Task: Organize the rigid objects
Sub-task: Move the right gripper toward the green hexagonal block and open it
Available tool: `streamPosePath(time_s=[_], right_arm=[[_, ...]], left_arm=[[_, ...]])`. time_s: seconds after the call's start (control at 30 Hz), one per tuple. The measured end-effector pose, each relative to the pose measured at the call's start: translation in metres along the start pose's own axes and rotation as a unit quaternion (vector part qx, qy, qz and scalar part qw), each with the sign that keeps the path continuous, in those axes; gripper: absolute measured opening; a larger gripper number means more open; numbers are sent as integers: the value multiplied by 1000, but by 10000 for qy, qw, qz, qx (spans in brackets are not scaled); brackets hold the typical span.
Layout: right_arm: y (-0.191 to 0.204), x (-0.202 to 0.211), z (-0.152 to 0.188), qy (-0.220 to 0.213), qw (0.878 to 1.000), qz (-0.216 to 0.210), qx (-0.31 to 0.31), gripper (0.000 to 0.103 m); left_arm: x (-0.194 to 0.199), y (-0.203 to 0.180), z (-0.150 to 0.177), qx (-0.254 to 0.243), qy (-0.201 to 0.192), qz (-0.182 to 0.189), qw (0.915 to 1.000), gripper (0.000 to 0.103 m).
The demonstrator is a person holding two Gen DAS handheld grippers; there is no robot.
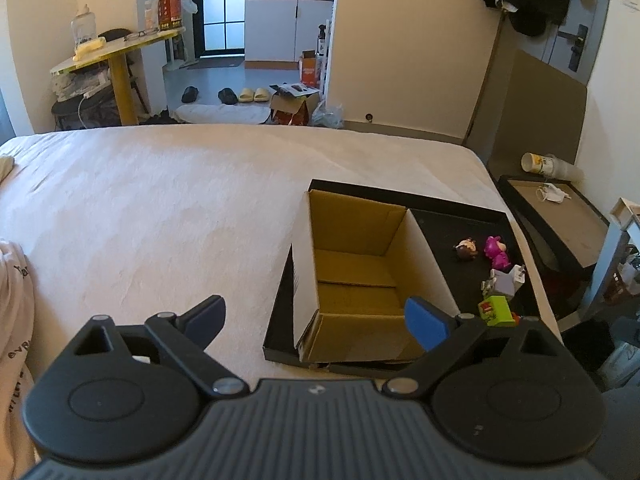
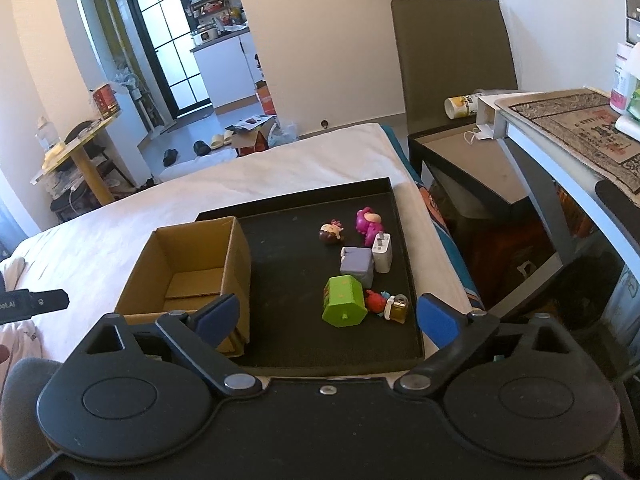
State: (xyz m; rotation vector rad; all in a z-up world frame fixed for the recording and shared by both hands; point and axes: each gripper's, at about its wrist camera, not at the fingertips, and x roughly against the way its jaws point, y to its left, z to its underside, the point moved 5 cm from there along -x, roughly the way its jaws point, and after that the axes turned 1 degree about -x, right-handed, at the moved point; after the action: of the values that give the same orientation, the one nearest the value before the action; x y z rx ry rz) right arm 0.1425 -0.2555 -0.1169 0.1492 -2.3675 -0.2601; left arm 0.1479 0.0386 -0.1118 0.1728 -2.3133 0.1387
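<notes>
An open, empty cardboard box [image 2: 192,268] stands at the left of a black tray [image 2: 296,280] on the bed; the box [image 1: 360,276] and tray [image 1: 460,224] also show in the left wrist view. On the tray lie a green toy [image 2: 344,300], a purple block [image 2: 357,265], a white charger [image 2: 382,255], a pink figure [image 2: 368,220], a brown-headed figure [image 2: 331,233] and small red and amber pieces [image 2: 386,304]. My right gripper [image 2: 328,318] is open and empty, near the tray's front edge. My left gripper [image 1: 316,320] is open and empty, in front of the box.
The bed's white sheet [image 1: 160,208] stretches left of the tray. A dark side table [image 2: 472,160] with a paper cup [image 2: 460,107] and a grey desk [image 2: 560,136] stand to the right. White clothing [image 1: 16,304] lies at the left.
</notes>
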Motion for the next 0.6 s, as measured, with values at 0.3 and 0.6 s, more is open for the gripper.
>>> streamPosePath(time_s=[0.3, 0.6], right_arm=[[-14, -20, 2, 52, 9997, -6, -251, 81], [-22, -46, 9, 217, 9993, 36, -313, 76]], left_arm=[[-21, 6, -2, 149, -2, -211, 9997, 91], [-47, 3, -2, 202, 211, -331, 9990, 80]])
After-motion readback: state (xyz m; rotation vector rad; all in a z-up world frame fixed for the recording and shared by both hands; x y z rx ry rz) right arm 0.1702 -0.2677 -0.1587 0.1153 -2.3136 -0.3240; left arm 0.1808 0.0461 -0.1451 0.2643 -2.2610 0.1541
